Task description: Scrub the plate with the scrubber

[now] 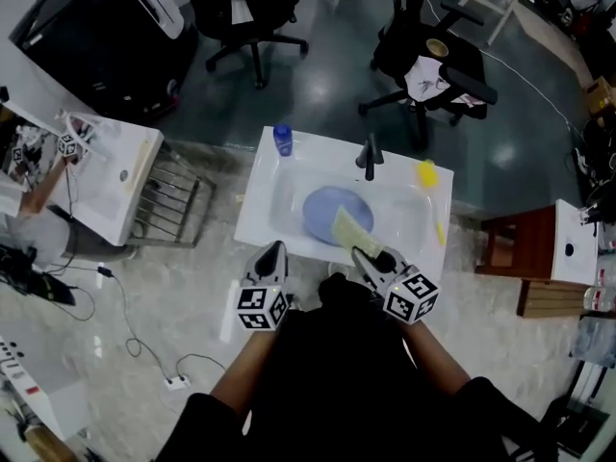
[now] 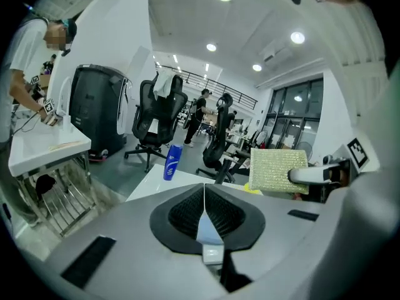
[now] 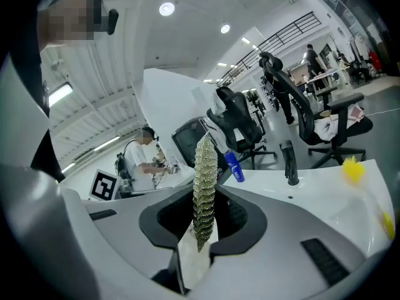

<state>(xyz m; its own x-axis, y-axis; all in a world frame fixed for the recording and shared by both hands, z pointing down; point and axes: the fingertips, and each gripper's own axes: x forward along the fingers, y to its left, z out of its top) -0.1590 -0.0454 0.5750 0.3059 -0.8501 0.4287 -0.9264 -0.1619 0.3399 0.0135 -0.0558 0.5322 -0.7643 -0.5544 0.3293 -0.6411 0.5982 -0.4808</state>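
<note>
A round blue plate (image 1: 325, 212) lies in the basin of the white sink (image 1: 260, 186). My right gripper (image 1: 371, 256) is shut on the yellow-green scrubber (image 1: 348, 229), which hangs over the plate's near right edge. Edge-on in the right gripper view, the scrubber (image 3: 205, 189) is pinched between the jaws of the right gripper (image 3: 203, 227). At the sink's front left edge, my left gripper (image 1: 272, 256) is shut and empty. In the left gripper view, the left gripper (image 2: 204, 214) has its pads pressed together, and the scrubber (image 2: 278, 170) shows flat at the right.
A blue bottle (image 1: 282, 140) stands at the sink's back left, a black faucet (image 1: 370, 157) at the back, a yellow object (image 1: 426, 172) at the back right. Office chairs (image 1: 433, 61) stand behind. A second white sink (image 1: 115, 176), a wire rack (image 1: 173, 200) and a wooden stool (image 1: 515, 243) flank it.
</note>
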